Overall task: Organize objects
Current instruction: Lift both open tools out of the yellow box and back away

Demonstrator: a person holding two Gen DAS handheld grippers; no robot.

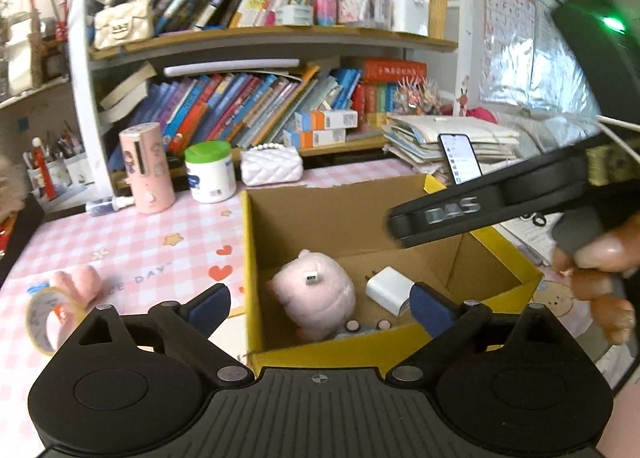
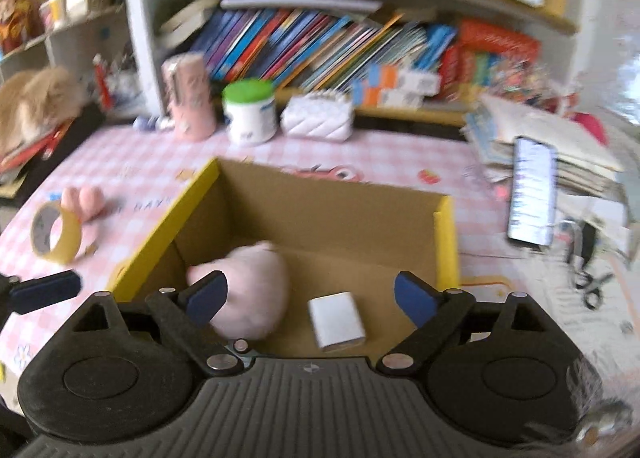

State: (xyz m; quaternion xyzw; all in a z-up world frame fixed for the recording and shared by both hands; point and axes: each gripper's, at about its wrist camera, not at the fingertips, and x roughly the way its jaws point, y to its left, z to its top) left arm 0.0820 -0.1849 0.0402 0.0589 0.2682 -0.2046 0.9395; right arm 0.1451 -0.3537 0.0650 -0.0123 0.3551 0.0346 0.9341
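Now both your hand-held grippers, left (image 1: 320, 308) and right (image 2: 311, 298), gape wide and empty over the box (image 1: 256, 258), likely because the pink plush (image 1: 316, 292) and white charger (image 1: 386, 290) already lie inside; the tape roll (image 1: 48, 318) waits on the counter (image 1: 160, 250), left.

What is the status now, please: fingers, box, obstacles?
Left gripper and right gripper open, empty. Pink plush and white charger inside cardboard box. Tape roll on table. Nothing blocking.

Crammed bookshelf (image 1: 256, 58) behind pink checked table (image 1: 132, 242); alphabet poster (image 1: 508, 18) on right wall, daylit.
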